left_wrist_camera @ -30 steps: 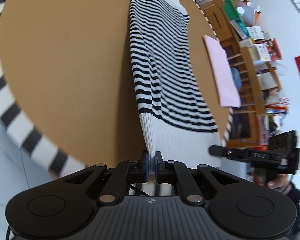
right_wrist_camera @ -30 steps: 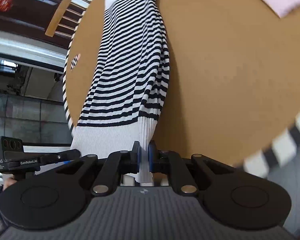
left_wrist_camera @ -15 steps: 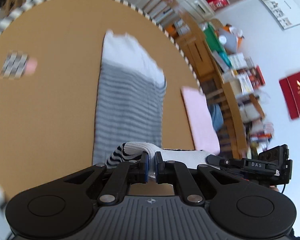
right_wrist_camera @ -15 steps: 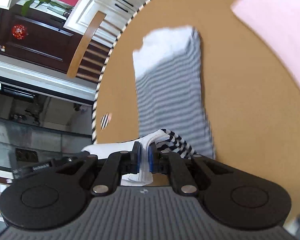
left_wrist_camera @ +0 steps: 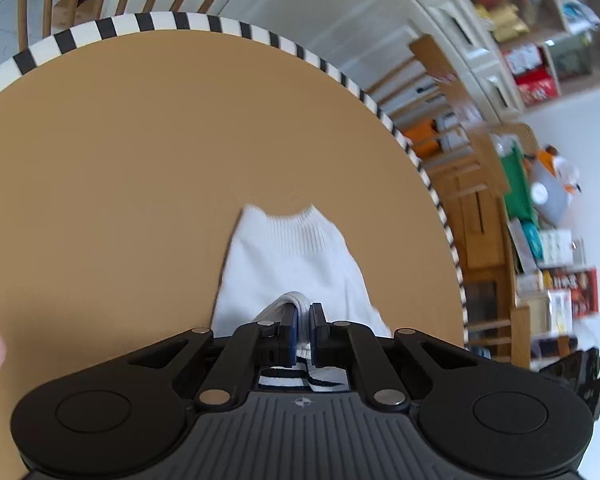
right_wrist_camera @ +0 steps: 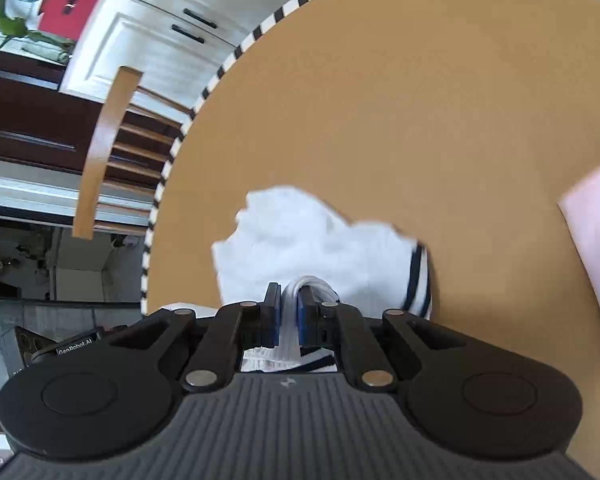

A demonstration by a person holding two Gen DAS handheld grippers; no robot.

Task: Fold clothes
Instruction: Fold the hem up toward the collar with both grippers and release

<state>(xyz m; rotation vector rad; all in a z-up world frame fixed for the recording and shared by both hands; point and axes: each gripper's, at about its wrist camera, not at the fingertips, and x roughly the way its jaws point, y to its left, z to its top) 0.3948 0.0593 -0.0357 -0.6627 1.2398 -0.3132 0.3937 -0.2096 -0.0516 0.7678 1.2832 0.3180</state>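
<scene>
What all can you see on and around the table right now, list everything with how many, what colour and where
Striped sweater: one, white with black stripes, on the table ahead of both grippers, its ribbed hem pinched in each.
Pink cloth: one, pale pink, at the right edge of the right wrist view, lying on the table.
Round table: one, tan top with a black-and-white striped rim.
Wooden chair: one, light wood, past the table's far rim.
Shelves: cluttered with mixed-colour items, right background.
Left gripper: one, black with blue pads, shut on the hem.
Right gripper: one, black with blue pads, shut on the hem.
</scene>
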